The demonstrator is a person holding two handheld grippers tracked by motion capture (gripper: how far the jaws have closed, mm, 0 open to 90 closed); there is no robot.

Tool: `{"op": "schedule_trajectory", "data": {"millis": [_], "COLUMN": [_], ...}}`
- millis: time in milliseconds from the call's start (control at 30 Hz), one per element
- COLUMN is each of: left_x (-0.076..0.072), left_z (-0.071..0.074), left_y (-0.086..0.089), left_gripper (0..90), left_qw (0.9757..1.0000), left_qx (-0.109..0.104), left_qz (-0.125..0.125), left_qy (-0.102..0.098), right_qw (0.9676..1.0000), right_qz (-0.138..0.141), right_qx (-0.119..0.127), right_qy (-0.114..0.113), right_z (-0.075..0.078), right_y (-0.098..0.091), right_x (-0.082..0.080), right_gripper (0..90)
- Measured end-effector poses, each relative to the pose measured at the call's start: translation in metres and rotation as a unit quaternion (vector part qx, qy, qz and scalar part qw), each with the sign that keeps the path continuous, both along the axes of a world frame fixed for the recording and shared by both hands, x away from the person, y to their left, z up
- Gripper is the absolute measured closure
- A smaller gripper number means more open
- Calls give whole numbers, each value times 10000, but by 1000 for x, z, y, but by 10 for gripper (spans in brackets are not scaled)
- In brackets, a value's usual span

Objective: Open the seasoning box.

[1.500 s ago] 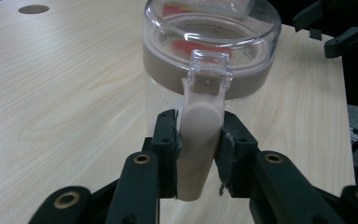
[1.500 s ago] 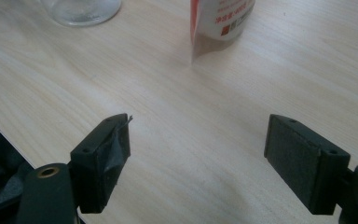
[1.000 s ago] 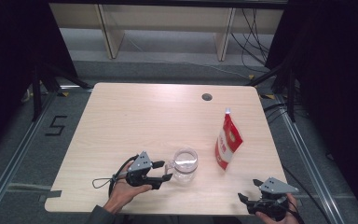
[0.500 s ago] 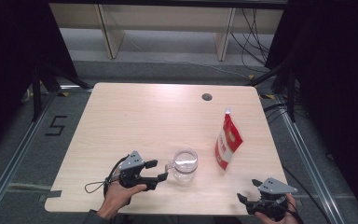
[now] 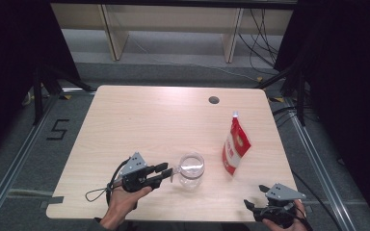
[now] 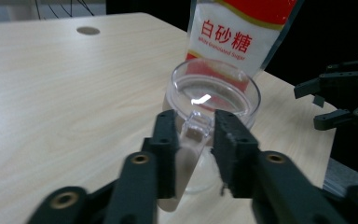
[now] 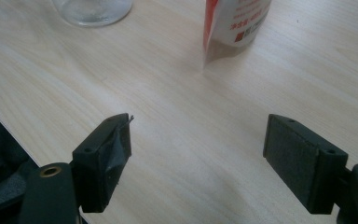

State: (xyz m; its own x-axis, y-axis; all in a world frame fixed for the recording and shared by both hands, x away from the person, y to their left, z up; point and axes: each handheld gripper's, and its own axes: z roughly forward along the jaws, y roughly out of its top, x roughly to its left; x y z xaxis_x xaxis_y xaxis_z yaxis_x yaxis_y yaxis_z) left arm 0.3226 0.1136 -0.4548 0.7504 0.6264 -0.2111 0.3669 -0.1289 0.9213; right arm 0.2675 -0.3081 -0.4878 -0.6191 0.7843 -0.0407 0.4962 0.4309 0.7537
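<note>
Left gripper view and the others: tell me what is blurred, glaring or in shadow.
Left gripper view: near jaws soft, a glare streak inside the clear cup, sugar bag print sharp. Right gripper view: jaws fairly sharp, the bag casts a shadow on the table. High view: surroundings dark.

L tongs jaws just closing, nearly together; R tongs jaws wide apart.

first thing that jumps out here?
The red-and-white sugar pouch standing upright right of centre on the pale wooden table. Next, the clear glass mug just left of it near the front edge; the left hand-held gripper has just closed its jaws around the mug's handle. The right hand-held gripper sits open at the front right corner.
</note>
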Motion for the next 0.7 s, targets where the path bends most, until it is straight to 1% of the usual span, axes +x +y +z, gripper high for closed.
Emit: {"op": "schedule_trajectory", "data": {"millis": [33, 67, 100, 133, 167, 200, 233, 267, 300, 333, 367, 433, 467, 500, 533, 567, 600, 667, 700], "left_x": [0, -2, -2, -1, -1, 0, 2, 2, 2, 3, 4, 4, 5, 5, 6, 7, 8, 9, 9], "left_z": [1, 2, 2, 4, 4, 4, 5, 5, 5, 5, 5, 6, 6, 6, 6, 5, 5, 3, 3], "left_y": [-1, -2, -2, -4, -4, -5, -8, -10, -10, -12, -16, -17, -19, -19, -20, -20, -20, -21, -21], "left_gripper": [750, 773, 795, 812, 825, 825, 849, 859, 869, 869, 878, 884, 885, 886, 886, 887, 887, 886, 885], "left_qw": [9999, 9999, 9999, 9997, 9997, 9998, 9997, 9996, 9996, 9996, 9994, 9993, 9991, 9989, 9991, 9991, 9990, 9990, 9989], "left_qx": [-7, 49, 49, 130, 130, 99, 152, 190, 190, 153, 223, 257, 313, 356, 341, 303, 337, 332, 398], "left_qz": [-41, 47, 47, 13, 13, 38, 44, 65, 65, 37, 20, 23, 14, 29, 58, 33, 46, 30, 41], "left_qy": [-99, -101, -101, -195, -195, -187, -208, -217, -217, -234, -258, -269, -288, -290, -260, -284, -284, -287, -261], "right_qw": [10000, 10000, 10000, 9999, 9999, 10000, 9999, 9996, 9996, 10000, 10000, 10000, 10000, 9999, 10000, 10000, 10000, 10000, 9999], "right_qz": [-1, -33, -33, -79, -79, -28, -25, -134, -134, 31, -6, -19, 6, -61, 16, 5, 14, 9, 7], "right_qx": [5, 30, 30, 58, 58, 22, 70, 162, 162, 89, 65, 67, 56, 102, 43, 60, 67, 92, 105], "right_qy": [-19, -5, -5, 50, 50, -32, 79, 185, 185, 31, -8, 9, 13, 121, -24, -4, -38, 9, 63], "right_z": [0, 0, 0, 0, 0, 0, 0, 0, 0, 0, 0, 0, 0, 0, 0, 1, 1, 1, 1], "right_y": [0, 0, 0, 0, 0, -1, 1, 4, 4, 2, 3, 4, 4, 6, 4, 4, 4, 5, 6], "right_x": [0, 0, 0, -1, -1, 0, -1, -3, -3, 0, 0, -1, -1, -3, -1, -1, -1, -1, -2], "right_gripper": [239, 239, 239, 239, 239, 239, 240, 239, 239, 239, 236, 238, 240, 239, 239, 239, 239, 239, 240]}}
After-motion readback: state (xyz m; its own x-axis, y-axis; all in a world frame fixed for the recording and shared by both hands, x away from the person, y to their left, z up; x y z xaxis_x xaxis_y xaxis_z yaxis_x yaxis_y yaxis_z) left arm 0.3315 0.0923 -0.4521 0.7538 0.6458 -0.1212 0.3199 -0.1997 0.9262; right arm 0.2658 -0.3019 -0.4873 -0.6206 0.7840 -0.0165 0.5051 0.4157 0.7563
